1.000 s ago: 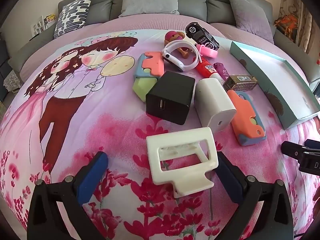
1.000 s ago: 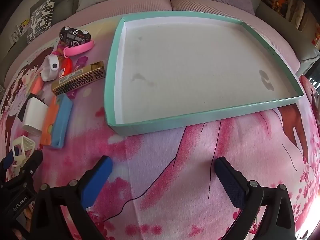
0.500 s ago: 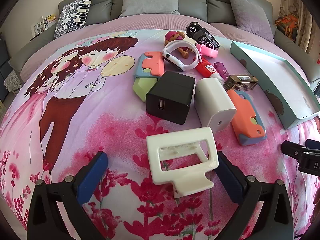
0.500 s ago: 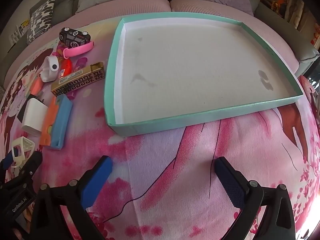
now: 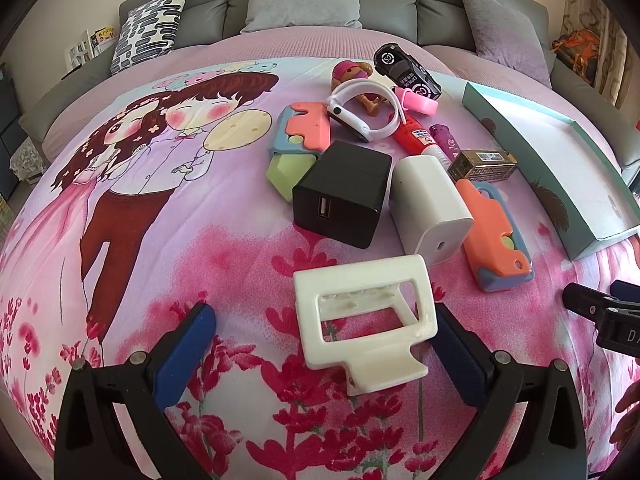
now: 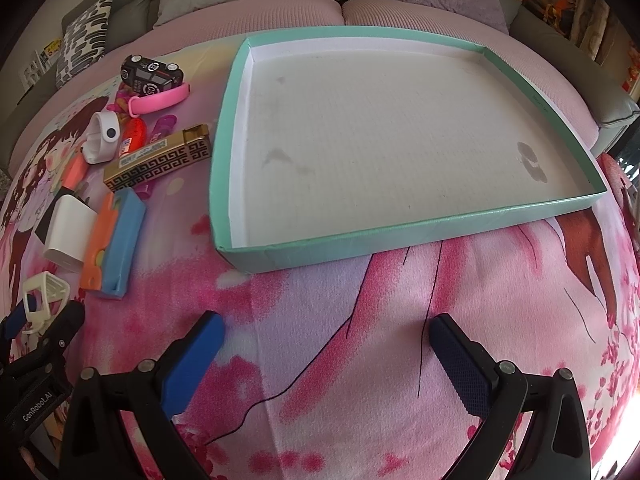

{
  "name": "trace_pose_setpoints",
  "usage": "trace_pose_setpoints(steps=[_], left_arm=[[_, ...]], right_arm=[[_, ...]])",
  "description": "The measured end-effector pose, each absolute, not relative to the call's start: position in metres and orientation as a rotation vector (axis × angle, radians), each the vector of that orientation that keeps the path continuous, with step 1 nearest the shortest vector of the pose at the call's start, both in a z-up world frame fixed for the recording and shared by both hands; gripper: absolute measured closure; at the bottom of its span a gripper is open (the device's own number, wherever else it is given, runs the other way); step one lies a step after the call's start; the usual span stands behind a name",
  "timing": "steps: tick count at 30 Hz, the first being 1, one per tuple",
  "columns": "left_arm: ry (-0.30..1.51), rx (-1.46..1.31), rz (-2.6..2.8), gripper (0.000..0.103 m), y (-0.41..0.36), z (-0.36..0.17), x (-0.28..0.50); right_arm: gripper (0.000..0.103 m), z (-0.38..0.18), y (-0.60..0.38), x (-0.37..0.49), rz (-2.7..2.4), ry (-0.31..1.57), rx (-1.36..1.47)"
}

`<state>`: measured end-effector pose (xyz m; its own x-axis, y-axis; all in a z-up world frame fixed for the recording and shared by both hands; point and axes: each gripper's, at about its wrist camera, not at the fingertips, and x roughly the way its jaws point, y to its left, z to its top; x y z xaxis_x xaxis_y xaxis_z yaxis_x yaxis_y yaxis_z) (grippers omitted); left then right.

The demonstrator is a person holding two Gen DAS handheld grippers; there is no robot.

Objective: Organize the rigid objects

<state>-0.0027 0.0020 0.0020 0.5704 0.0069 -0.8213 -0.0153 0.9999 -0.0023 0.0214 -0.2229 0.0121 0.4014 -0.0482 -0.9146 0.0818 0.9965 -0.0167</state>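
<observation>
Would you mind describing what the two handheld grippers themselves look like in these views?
Both are alike: the left gripper and the right gripper each have two black angular plastic arms with silver bolts, tipped by blue textured pads on the fingers. Seen from the right wrist camera, the left gripper's black body carries white "GenRobot.AI" lettering. No cables or sleeves are visible.

Printed cloth cover (image 5: pixel 140 240) under both claws: soft, matt, slightly fuzzy weave. Hair clip (image 5: pixel 362 322) between left gripper (image 5: pixel 324 336) pads: cream plastic, semi-gloss, scuffed. Ahead of it, black charger (image 5: pixel 344 194) matt plastic; white charger (image 5: pixel 430 204) smooth satin plastic. Tray (image 6: pixel 400 240) ahead of right gripper (image 6: pixel 326 350): teal card walls, white papery floor (faintly stained). Gripper pads (image 6: pixel 194 360) textured blue rubber.
</observation>
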Motion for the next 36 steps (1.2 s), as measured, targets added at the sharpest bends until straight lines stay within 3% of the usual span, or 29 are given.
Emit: trace_pose_setpoints(steps=[36], left_arm=[[0.958,-0.007,0.017,0.0,0.001,0.0011,-0.0043]], right_arm=[[0.0,0.0124,-0.2179,0.0169,-0.078,1.144,0.019]])
